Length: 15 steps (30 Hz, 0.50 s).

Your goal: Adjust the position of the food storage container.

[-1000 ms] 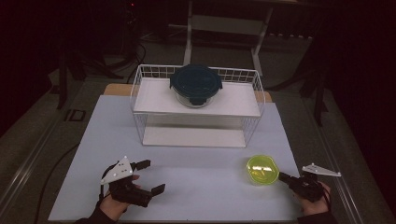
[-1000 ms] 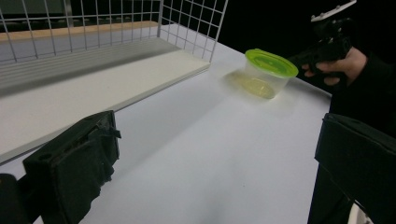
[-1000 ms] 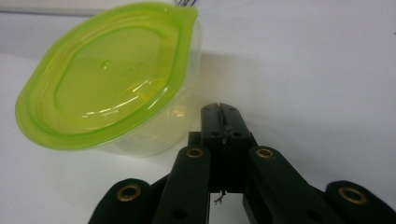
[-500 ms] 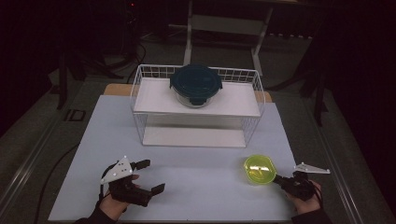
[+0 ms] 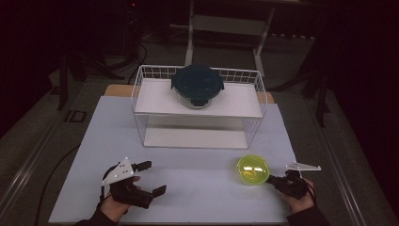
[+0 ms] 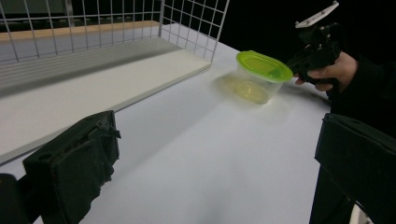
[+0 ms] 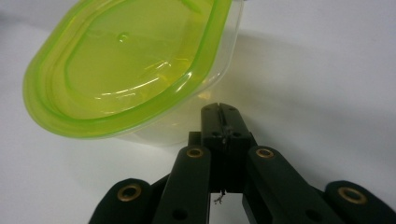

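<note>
A clear tub with a yellow-green lid [image 5: 252, 169] stands on the white table [image 5: 197, 197] at the front right. My right gripper [image 5: 270, 179] lies low at its right side, jaws shut together with nothing between them. In the right gripper view, the right gripper's [image 7: 219, 109] tips sit at the tub [image 7: 126, 65] wall just under the lid rim, which tilts a little. My left gripper [image 5: 153, 177] rests at the front left, open and empty. The left gripper [image 6: 217, 130] view shows the tub [image 6: 261, 70] and the right gripper [image 6: 294, 65] farther off.
A white wire rack [image 5: 141, 77] stands at the back middle of the table, with a dark teal lidded glass bowl [image 5: 197, 84] on its upper shelf. Its lower board [image 5: 193, 138] is bare. Dark floor and table legs lie beyond.
My right gripper has moved left and a little down, and the green-lidded tub has slid left with it. The left gripper has stayed still.
</note>
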{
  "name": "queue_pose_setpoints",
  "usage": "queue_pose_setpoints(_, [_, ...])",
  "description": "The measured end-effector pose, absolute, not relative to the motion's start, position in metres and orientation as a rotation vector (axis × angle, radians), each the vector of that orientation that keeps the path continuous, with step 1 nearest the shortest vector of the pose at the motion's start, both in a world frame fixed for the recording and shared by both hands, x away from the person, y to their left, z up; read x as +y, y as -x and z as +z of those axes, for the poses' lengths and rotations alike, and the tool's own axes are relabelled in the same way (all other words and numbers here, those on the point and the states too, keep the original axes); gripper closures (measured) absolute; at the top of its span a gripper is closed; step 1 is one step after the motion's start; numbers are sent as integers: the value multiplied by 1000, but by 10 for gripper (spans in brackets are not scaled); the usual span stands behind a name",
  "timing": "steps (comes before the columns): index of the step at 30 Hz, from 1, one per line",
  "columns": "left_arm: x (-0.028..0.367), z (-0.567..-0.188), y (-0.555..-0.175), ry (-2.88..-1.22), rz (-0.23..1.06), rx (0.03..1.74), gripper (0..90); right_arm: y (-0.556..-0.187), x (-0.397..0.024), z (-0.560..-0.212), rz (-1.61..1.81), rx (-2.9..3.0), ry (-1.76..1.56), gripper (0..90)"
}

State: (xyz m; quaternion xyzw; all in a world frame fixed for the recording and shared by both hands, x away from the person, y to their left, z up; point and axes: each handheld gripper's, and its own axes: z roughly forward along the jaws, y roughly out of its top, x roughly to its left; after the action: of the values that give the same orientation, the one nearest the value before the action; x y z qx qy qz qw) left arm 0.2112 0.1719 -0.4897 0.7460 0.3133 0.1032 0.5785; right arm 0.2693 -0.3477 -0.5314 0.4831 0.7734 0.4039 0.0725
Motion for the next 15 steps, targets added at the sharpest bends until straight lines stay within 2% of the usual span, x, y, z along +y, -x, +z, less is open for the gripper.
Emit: queue_pose_setpoints(15, [173,-489,-210,-1748,257,724,0,-272,-343,-532,1185,2340,-1438,900])
